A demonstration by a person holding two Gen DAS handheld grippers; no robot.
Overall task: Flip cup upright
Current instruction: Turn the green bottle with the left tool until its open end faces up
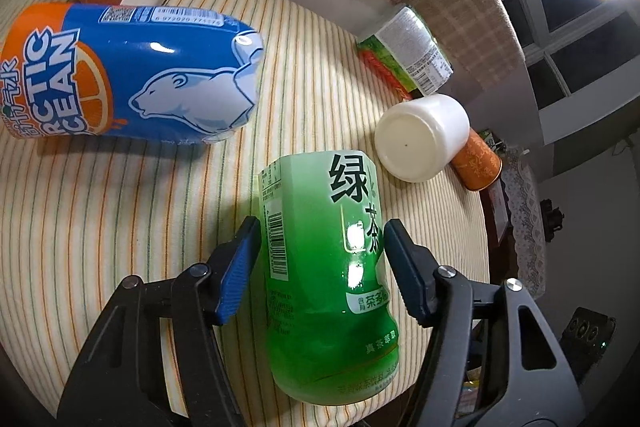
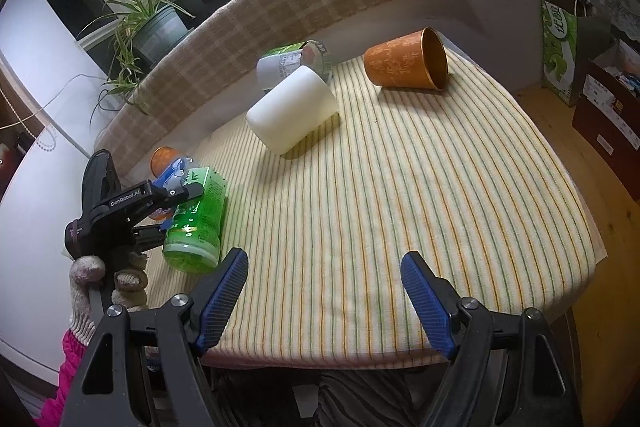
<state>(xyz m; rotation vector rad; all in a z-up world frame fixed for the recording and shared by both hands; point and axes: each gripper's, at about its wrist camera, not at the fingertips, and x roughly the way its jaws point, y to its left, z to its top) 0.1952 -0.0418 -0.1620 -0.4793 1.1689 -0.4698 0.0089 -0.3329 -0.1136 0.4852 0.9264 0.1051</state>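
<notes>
orange cup [image 1: 478,159] mostly hidden behind white cup [image 1: 422,137], blue can [image 2: 174,169] largely hidden behind green cup [image 2: 196,217]

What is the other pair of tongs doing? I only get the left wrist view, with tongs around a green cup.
Observer: The right tongs are open and hold nothing, over the near edge of the striped cloth.
Operator: Who holds the left ones?
Observer: A hand in a knitted glove grips the handle of the left tongs.
Operator: Is the orange cup behind the white one standing?
Observer: No. That orange cup lies on its side, apart from the white cup, with its mouth showing toward the right of the right wrist view.
</notes>
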